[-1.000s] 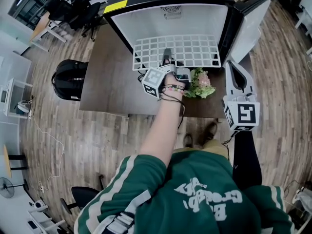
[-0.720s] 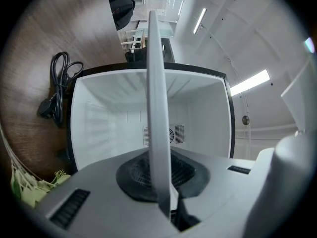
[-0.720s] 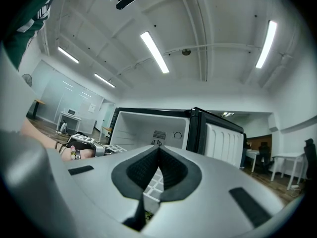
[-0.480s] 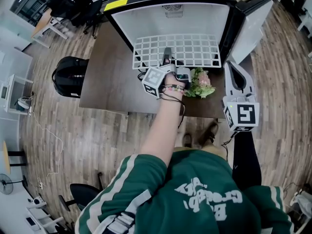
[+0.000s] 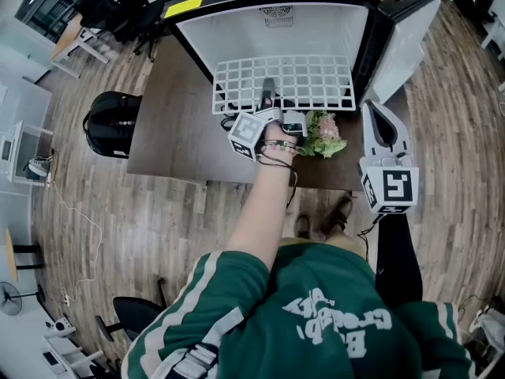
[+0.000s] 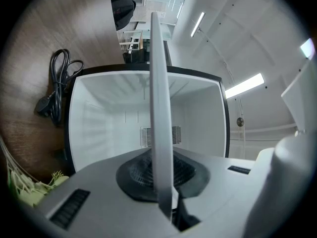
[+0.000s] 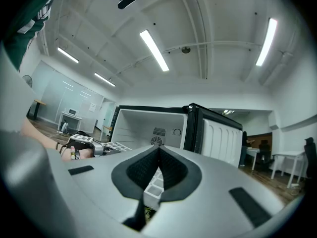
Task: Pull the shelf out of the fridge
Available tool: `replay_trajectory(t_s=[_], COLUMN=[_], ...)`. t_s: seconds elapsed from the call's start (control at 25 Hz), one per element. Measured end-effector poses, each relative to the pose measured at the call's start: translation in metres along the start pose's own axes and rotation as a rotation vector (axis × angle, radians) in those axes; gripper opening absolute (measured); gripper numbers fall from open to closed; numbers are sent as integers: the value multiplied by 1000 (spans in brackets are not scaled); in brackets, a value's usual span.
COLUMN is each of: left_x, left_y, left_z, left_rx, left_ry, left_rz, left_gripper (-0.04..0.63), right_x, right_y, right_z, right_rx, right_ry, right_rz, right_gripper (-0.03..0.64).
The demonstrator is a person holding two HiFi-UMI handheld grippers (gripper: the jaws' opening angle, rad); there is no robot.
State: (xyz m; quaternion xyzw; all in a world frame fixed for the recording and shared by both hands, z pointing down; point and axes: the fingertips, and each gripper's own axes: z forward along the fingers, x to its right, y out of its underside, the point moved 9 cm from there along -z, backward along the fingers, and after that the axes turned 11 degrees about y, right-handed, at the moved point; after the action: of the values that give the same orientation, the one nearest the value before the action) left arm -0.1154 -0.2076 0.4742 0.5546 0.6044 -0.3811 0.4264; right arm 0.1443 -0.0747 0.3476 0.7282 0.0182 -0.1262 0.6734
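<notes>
Fridge (image 5: 276, 34) on dark table (image 5: 167, 129), plank floor (image 5: 118, 227)

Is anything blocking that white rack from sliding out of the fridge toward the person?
The left gripper is shut on the front edge of the shelf, with nothing between them. A bunch of flowers lies on the table just ahead of the shelf's right half, so it may get brushed.
</notes>
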Motion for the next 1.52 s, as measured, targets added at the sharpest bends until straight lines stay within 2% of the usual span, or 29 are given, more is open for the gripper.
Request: replay_trajectory(t_s=[0.44,0.64,0.84,1.32,1.52], left_x=[-2,6,1,20,38], left_y=[-2,-2,-2,-21,-24], left_z=[-13,-27,-44,-55,-59], left_rx=[-8,-19,4,-5,-30], left_ry=[20,-6,-16,16,53], left_rz=[-5,20,-26,5,37], left_gripper=[37,37,37,37,37], right_x=[-10,-14,-19,-38,-40], right_y=[3,2,4,-3,-7], right_z=[-2,-3,0,2,2], right_rx=[9,1,12,29,40], right_ry=[-17,-16,-28,-60,-71], right_rz=[9,14,11,2,0], right_gripper=[9,9,9,9,9])
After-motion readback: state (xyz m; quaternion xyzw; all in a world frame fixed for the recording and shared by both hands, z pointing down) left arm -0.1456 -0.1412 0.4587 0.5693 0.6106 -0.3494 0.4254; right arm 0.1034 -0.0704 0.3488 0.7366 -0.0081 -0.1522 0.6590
